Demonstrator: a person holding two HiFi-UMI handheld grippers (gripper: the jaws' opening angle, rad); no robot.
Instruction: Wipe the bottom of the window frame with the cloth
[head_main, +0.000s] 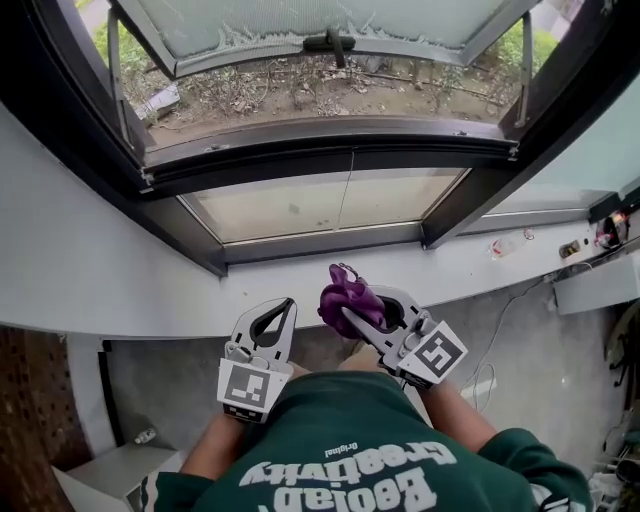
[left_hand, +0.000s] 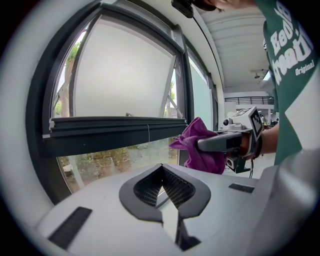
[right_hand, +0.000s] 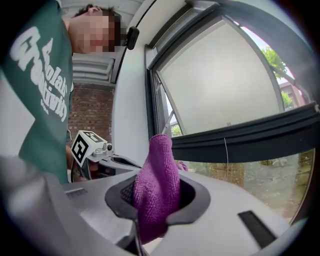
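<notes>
The right tool (head_main: 340, 308) is clenched on a purple cloth (head_main: 348, 293). In the right gripper view the cloth (right_hand: 157, 190) fills the gap between the jaws and stands up past their tips in a bunched fold. The left tool (head_main: 286, 304) sits just left of it. Its jaws are closed tip to tip with nothing between them, which the left gripper view shows plainly.

Both tools are held side by side, near the person's green shirt (head_main: 350, 440) and over the near edge of the white sill (head_main: 150, 300). The dark window frame (head_main: 320, 243) runs across the far side of the sill, its bottom bar lying under a fixed lower pane (head_main: 300, 205). Above that pane, a sash (head_main: 330, 20) is swung open outward.

From the left gripper view the cloth (left_hand: 200, 145) hangs in the air to the right of the frame (left_hand: 115, 131), close to it but apparently not touching. The cloth is clear of the glass.
</notes>
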